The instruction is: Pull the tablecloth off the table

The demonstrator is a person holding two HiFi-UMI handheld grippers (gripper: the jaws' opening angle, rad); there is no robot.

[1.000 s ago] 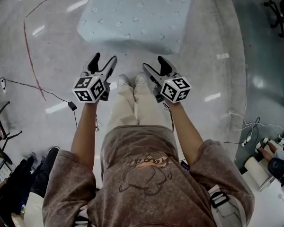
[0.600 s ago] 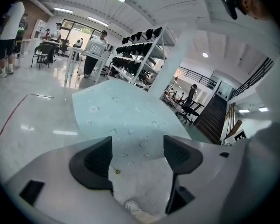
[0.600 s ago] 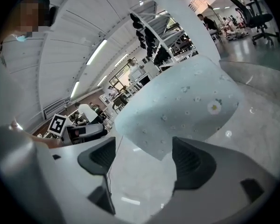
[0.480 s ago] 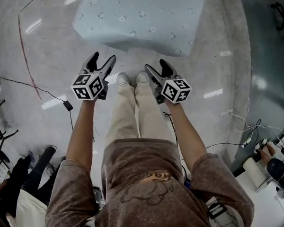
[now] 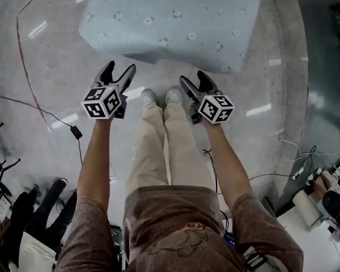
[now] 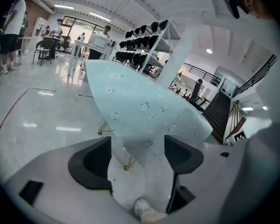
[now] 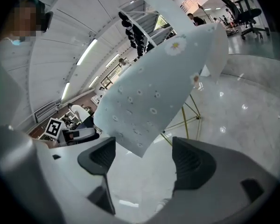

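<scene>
Head view: both jaws wide open, short of the tablecloth

Pale glossy floor fills most of the frame. At 12 o'clock the light blue flowered tablecloth drapes the whole surface. The left gripper at 11 o'clock and the right gripper at 1 o'clock hover near its hanging edge. Their jaws are spread and empty, and the cloth lies beyond their tips. Thin gold legs show beneath.

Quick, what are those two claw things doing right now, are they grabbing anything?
Left gripper: open, holding nothing; the tablecloth hangs just ahead of it.
Right gripper: open, holding nothing.
</scene>
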